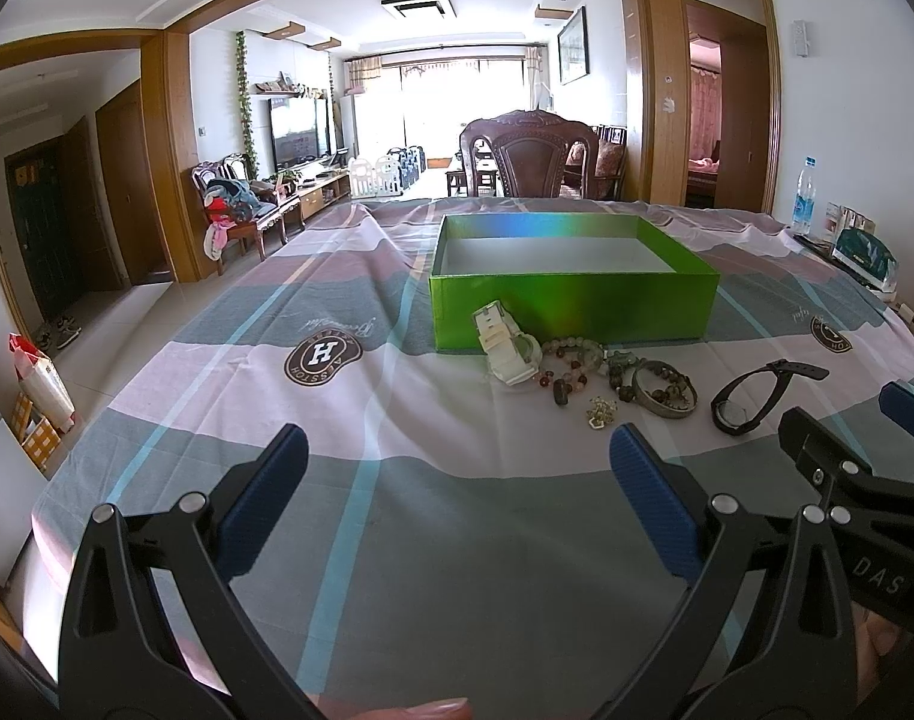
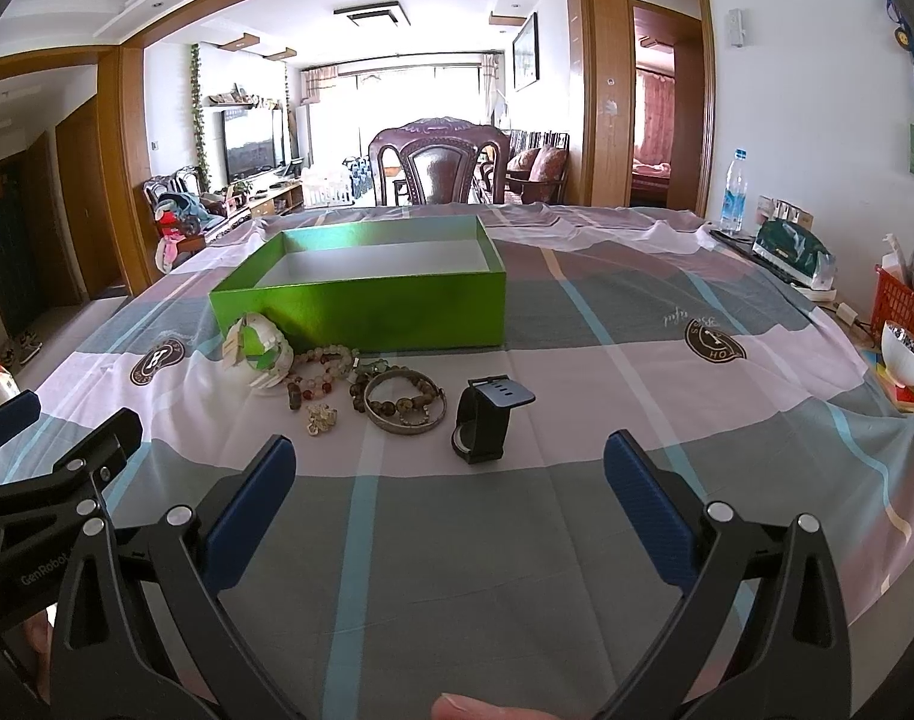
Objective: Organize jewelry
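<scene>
**Both grippers wide and empty, jewelry waiting in front of the green box**

The left gripper [image 1: 457,450] hovers over the checked tablecloth [image 1: 397,510] with its blue pads spread far apart and nothing between them. The right gripper [image 2: 448,456] is just beside it, equally wide open and equally empty.

Just ahead of both lies the jewelry, loosely bunched on the cloth near the front wall of the green box [image 2: 361,306], which appears empty. From the right wrist view, the nearest piece is the black watch [image 2: 484,420], standing on its side with the strap looped up. It looks light and fairly stiff, and the strap loop offers the surest place to pinch.

Left of it sits the metal bangle [image 2: 404,411], rigid and probably slippery; a grip across the rim seems safer than one on the smooth flat. Tangled against it are the bead bracelets [image 2: 322,372], which will likely sag and swing when lifted, so several beads should be caught at once. The small gold charm [image 2: 320,419] lies low on the fabric and may be hard to pinch without gathering cloth.

The white watch [image 2: 262,354] is bulkiest and touches the box wall; its thick band looks like the best hold.
</scene>
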A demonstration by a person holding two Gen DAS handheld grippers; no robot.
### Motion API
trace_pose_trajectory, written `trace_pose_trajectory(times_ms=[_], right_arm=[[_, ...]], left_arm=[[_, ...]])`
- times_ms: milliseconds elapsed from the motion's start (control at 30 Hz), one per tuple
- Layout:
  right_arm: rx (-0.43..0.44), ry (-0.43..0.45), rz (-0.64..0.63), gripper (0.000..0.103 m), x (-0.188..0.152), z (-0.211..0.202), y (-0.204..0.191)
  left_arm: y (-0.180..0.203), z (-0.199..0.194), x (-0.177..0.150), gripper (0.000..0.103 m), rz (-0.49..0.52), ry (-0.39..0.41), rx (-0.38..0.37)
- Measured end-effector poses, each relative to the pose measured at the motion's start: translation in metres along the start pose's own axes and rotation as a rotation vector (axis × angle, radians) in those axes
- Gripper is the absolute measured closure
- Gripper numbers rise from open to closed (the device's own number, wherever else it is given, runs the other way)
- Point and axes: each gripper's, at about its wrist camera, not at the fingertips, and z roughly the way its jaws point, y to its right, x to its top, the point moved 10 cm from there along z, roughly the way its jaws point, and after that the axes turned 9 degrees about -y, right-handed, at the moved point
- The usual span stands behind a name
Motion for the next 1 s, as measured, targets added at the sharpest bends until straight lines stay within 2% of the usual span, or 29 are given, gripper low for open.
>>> trace_pose_trajectory(times_ms=[1000], right_arm=[[0.003, -0.002, 0.003, 0.003, 0.003, -0.0009, -0.0001]], left_arm=[[-0.0009, -0.0003, -0.0001, 0.004, 0.001, 0.0, 0.002]])
